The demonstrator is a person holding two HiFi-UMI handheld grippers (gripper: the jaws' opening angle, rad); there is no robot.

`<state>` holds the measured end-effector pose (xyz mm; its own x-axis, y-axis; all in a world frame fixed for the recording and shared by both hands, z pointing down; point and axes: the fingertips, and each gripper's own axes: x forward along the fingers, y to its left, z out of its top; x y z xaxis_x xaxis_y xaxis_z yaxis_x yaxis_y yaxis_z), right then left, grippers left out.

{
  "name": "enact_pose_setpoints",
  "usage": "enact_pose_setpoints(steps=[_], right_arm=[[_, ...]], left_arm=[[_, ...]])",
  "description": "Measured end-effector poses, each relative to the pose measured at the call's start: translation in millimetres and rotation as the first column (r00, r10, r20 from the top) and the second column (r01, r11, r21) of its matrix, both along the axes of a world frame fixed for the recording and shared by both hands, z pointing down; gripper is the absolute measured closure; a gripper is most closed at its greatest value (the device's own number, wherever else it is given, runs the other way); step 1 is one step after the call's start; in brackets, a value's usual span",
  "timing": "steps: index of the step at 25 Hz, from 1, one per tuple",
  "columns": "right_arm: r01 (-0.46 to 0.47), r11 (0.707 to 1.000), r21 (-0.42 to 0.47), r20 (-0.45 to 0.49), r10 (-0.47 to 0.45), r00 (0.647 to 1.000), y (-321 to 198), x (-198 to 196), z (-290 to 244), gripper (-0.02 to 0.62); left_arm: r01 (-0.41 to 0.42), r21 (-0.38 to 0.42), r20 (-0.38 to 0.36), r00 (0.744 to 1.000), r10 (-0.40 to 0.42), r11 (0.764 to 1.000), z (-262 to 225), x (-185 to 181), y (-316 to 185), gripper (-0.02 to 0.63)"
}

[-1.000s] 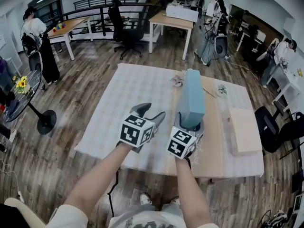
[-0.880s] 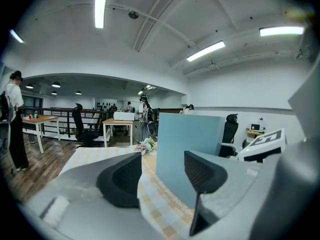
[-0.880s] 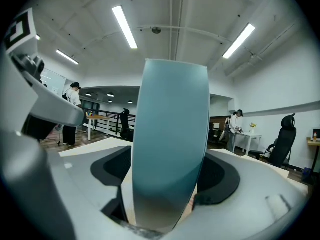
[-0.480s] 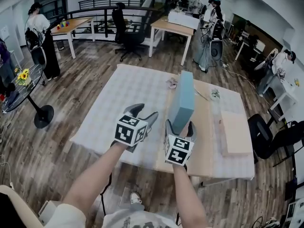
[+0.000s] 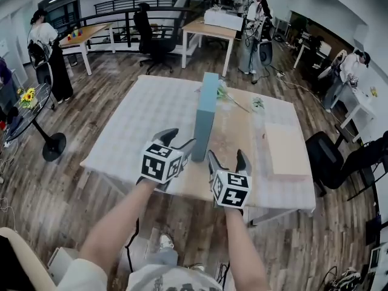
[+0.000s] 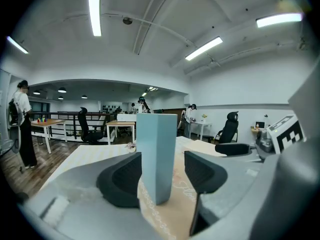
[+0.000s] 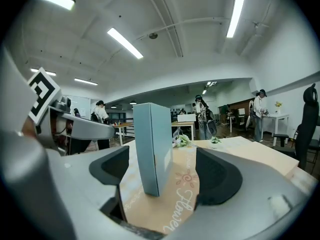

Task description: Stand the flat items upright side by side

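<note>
The right gripper [image 7: 164, 178] is holding its jaws wide, having just been opening them, and is gripping nothing. A tall blue box [image 7: 152, 149] is standing upright just ahead of the gap, touching neither pad, on a brown printed sheet [image 7: 186, 196]. The left gripper [image 7: 75, 129] is showing off to its left, and flowers [image 7: 183, 141] are lying farther ahead.

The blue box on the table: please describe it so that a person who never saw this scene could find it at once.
Find the cloth-covered table with the tan paper strip along its middle. On that strip's near part stands a slim blue-grey box. It alone stands upright; the beige box to its right lies flat.
</note>
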<state>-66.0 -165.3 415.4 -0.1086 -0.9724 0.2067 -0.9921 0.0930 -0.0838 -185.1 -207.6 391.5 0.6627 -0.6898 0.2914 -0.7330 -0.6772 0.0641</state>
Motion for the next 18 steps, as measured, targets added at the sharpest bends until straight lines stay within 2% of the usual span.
enact_pose_setpoints(steps=[5, 10, 18], right_arm=[[-0.017, 1.0, -0.016, 0.011, 0.017, 1.0, 43.5, 51.4, 2.8, 0.187], [-0.064, 0.997, -0.031, 0.012, 0.064, 0.998, 78.3, 118.6, 5.4, 0.187], [-0.109, 0.992, -0.064, 0.017, 0.111, 0.994, 104.3, 203.5, 5.5, 0.189]], left_arm=[[-0.045, 0.006, 0.009, 0.999, 0.045, 0.999, -0.9, 49.1, 36.8, 0.336], [-0.114, 0.012, 0.012, 0.993, 0.113, 0.993, -2.0, 116.8, 58.6, 0.336], [-0.223, -0.003, 0.011, 0.975, 0.223, 0.975, -0.7, 212.9, 72.0, 0.336]])
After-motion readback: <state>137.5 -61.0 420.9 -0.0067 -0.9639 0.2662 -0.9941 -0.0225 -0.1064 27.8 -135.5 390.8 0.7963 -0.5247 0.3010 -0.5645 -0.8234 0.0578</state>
